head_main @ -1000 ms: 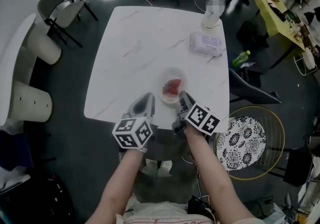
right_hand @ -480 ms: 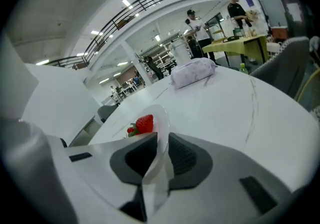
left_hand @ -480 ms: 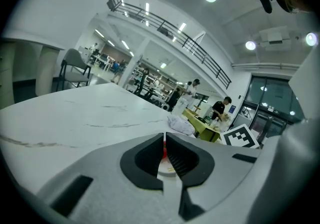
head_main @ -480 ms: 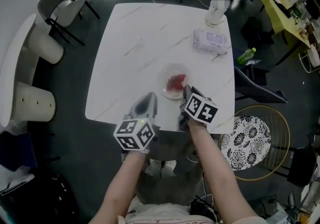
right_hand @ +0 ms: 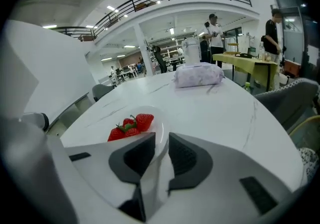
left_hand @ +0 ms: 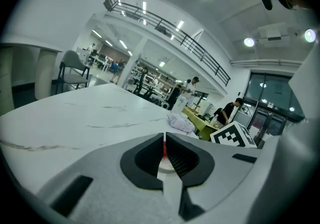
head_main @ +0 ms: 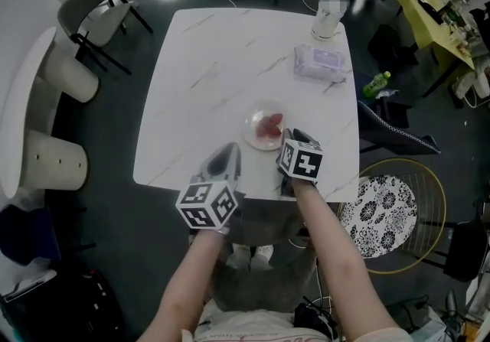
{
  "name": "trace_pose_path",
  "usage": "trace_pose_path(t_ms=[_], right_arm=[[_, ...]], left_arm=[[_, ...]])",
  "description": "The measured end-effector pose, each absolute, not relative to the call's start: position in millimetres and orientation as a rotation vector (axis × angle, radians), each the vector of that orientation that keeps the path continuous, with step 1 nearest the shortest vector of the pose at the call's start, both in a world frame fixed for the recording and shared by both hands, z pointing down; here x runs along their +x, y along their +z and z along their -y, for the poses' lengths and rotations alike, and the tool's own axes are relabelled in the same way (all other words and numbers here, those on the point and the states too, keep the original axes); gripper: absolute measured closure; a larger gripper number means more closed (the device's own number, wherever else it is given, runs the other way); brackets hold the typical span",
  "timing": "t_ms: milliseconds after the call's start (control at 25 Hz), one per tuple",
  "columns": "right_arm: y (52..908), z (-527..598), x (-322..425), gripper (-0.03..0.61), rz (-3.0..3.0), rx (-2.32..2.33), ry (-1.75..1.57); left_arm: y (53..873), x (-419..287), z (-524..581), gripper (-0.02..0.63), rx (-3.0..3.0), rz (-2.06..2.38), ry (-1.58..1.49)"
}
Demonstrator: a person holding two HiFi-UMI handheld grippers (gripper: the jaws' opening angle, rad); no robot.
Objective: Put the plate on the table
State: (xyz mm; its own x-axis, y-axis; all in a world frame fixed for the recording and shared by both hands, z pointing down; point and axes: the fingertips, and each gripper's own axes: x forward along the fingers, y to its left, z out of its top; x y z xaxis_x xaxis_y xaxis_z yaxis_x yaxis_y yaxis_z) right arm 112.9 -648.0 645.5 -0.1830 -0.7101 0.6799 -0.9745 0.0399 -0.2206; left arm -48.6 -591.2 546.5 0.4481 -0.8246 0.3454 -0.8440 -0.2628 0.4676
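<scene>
A small clear plate (head_main: 264,129) with a few strawberries (right_hand: 131,124) is over the near right part of the white marble table (head_main: 207,73), low and level; whether it rests on the table I cannot tell. My right gripper (head_main: 288,135) is shut on the plate's near right rim, and in the right gripper view the plate's rim (right_hand: 161,127) runs down between the jaws of the right gripper (right_hand: 161,140). My left gripper (head_main: 229,152) hovers at the table's front edge, left of the plate, shut and holding nothing. In the left gripper view the left gripper (left_hand: 165,141) shows only a slit between its jaws.
A pack of wet wipes (head_main: 319,62) and a clear cup (head_main: 325,25) stand at the table's far right corner. A patterned round stool (head_main: 380,214) is right of the table, a grey chair (head_main: 92,15) far left, a green bottle (head_main: 377,86) on the floor.
My right gripper has carried the plate forward, farther in from the table's front edge. The left gripper has stayed near the front edge, shut.
</scene>
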Motion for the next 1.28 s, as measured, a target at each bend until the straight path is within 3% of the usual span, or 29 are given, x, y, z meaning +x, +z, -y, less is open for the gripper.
trace_pose_path(t_ms=[600, 1280], right_arm=[[561.1, 595.4, 93.5, 0.572, 2.236, 1.658, 0.834], [441.4, 464.7, 69.3, 0.577, 2.579, 1.607, 0.743]], left_arm=[[505.1, -43.7, 561.0, 0.598, 2.166, 1.376, 0.004], [446.1, -45.1, 458.0, 0.598, 2.227, 1.379, -0.072]])
